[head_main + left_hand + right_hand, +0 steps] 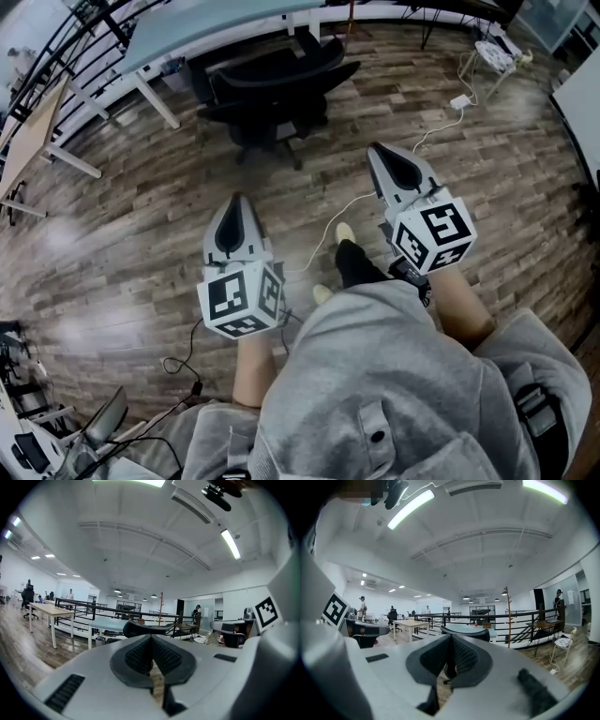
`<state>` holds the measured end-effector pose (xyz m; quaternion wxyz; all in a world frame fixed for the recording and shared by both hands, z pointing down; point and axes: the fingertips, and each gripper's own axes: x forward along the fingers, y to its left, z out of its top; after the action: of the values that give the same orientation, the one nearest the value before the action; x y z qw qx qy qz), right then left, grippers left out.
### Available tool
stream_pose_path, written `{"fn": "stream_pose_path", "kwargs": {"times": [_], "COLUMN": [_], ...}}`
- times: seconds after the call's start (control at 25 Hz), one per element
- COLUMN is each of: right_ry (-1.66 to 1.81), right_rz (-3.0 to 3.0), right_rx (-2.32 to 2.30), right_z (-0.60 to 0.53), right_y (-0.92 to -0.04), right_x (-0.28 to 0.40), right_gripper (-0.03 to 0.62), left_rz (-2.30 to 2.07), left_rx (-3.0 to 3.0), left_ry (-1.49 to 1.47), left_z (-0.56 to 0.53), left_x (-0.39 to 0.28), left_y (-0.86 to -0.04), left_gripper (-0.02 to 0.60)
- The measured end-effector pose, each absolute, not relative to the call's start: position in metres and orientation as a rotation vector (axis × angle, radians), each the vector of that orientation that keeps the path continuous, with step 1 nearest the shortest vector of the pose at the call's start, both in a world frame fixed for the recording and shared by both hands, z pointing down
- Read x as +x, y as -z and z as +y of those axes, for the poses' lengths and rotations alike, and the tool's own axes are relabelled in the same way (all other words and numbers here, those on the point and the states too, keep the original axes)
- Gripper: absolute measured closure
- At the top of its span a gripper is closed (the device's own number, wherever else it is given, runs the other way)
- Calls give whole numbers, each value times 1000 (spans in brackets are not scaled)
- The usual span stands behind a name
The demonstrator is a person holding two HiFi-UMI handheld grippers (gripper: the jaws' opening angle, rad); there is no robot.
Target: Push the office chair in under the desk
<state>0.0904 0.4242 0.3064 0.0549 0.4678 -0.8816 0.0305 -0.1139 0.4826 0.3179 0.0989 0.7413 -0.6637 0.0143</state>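
Lighting was bright and even, all of it coming from long ceiling strips [410,508] that blew out to pure white in both gripper views. The wood floor [141,216] caught a couple of hazy pale glare patches (left side of the head view). There was heavy fisheye everywhere: black corners, and the table [206,23] edge bowed. The right claw [450,660] sat too near the lens and looked soft. Shadows were faint.
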Motion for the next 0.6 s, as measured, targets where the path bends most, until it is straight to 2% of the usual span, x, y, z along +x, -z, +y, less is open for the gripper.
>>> {"fn": "stream_pose_path", "kwargs": {"times": [0.6], "right_ry": [-82], "right_rz": [-2706], "right_rx": [1370], "right_z": [393], "right_y": [-313], "right_x": [80], "right_gripper": [563], "left_rz": [-2001], "left_rx": [2160], "left_ry": [-71], "left_z": [455], "left_x": [-123], "left_y": [-323], "left_gripper": [566]}}
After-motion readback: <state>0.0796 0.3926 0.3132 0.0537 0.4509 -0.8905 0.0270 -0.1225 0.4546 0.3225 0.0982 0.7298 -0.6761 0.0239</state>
